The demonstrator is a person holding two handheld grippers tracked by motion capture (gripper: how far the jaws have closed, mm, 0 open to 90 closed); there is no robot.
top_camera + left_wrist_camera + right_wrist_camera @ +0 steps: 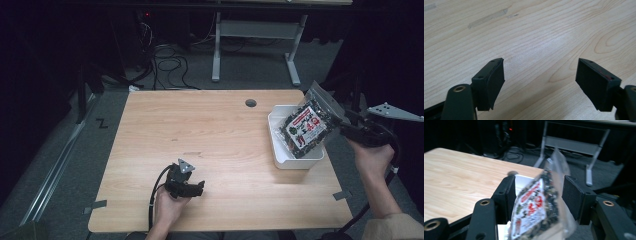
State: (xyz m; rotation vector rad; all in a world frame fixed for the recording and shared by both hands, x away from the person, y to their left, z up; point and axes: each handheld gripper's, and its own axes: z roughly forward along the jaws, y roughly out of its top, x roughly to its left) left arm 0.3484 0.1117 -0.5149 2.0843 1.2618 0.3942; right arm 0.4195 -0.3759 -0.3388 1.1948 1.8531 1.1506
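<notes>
Snack bag (309,126) standing tilted between the parted jaws of right gripper (537,197), partly in white bin (280,116), grip uncertain; left gripper (540,83) well apart, open, empty.

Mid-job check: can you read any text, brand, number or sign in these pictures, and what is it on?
Nothing can be quoted.
Snack bag between the right gripper's jaws: white label with red and black printing, too blurred and small to read in the high view and the right gripper view.
White bin, table, left gripper: no text visible.
</notes>
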